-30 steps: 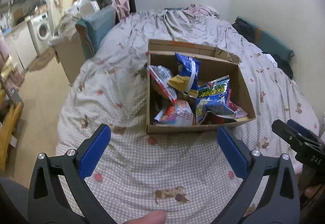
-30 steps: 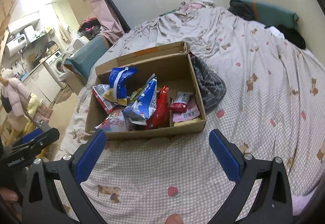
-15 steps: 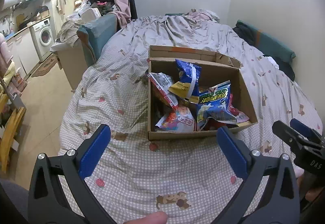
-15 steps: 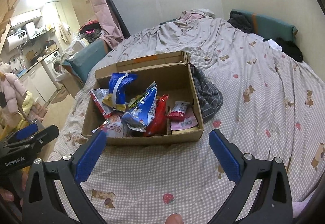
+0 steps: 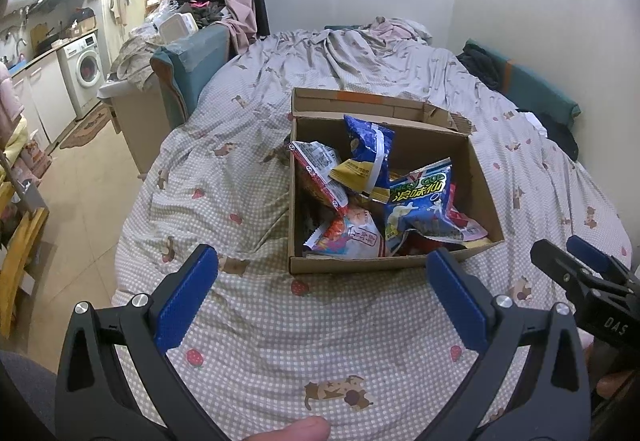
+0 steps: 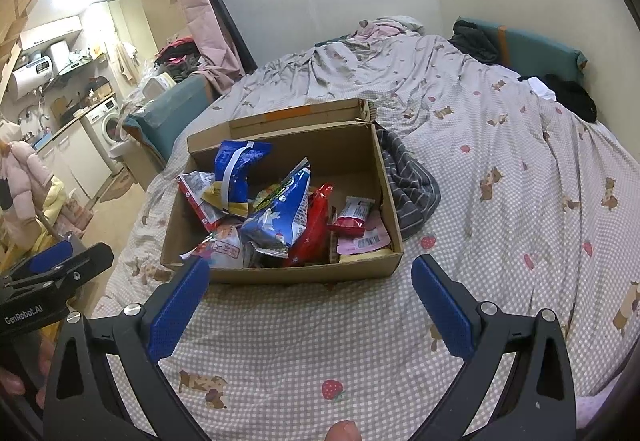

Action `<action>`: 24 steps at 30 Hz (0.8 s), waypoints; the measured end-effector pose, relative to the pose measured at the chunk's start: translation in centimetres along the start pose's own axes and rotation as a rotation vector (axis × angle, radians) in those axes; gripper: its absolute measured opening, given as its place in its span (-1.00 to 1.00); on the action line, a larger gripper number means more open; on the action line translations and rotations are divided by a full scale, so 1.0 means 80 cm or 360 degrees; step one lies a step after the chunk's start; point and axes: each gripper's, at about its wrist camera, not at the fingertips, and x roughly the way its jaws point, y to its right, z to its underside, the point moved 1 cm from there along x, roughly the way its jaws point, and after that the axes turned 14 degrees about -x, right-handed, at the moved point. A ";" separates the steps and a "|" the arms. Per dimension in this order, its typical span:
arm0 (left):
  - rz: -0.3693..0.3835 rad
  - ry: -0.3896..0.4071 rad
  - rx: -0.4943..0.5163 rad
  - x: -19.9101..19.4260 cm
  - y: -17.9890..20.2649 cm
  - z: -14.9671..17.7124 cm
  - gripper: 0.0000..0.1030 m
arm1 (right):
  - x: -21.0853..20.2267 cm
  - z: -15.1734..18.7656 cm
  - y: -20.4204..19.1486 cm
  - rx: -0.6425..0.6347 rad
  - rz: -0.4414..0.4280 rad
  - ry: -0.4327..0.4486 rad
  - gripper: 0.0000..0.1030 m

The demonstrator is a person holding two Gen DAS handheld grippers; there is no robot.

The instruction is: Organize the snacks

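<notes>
An open cardboard box (image 5: 486, 193) (image 6: 352, 157) sits on the bed, full of snack packets. A dark blue bag (image 5: 368, 153) (image 6: 236, 169) stands at the back. A blue-and-white bag (image 5: 420, 201) (image 6: 284, 213) lies in the middle, a red packet (image 6: 314, 229) beside it, and small red (image 6: 354, 215) and pink (image 6: 362, 241) packets at the right. My left gripper (image 5: 320, 281) is open and empty, in front of the box. My right gripper (image 6: 310, 289) is open and empty, also short of the box's near wall.
The bed (image 5: 260, 321) has a checked cover with rumpled bedding at the far end. A striped dark cloth (image 6: 408, 181) lies right of the box. A teal cushion (image 6: 532, 45) and dark clothes lie by the wall. The floor, a washing machine (image 5: 86, 65) and clutter lie to the left.
Both grippers have tilted up and drawn back slightly, so the box sits lower in both views. Both stay open and empty. Nothing in the box has moved.
</notes>
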 end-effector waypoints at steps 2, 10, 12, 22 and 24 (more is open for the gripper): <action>-0.0001 0.0001 0.0000 0.000 0.000 0.000 1.00 | 0.000 0.000 0.002 0.0008 0.0002 -0.0002 1.00; -0.0005 -0.0003 0.0002 0.000 -0.001 0.001 1.00 | 0.000 0.000 0.004 0.0008 -0.0004 -0.0003 1.00; -0.0002 -0.0006 -0.0005 -0.001 -0.002 0.000 1.00 | 0.000 0.000 0.003 0.0011 -0.0004 -0.0001 1.00; -0.0007 -0.0007 0.0002 -0.001 -0.002 0.001 1.00 | 0.000 0.000 0.003 0.0011 -0.0002 -0.0001 1.00; -0.0009 -0.0011 0.0005 0.000 -0.001 0.002 1.00 | 0.000 0.000 0.003 0.0009 -0.0003 -0.0001 1.00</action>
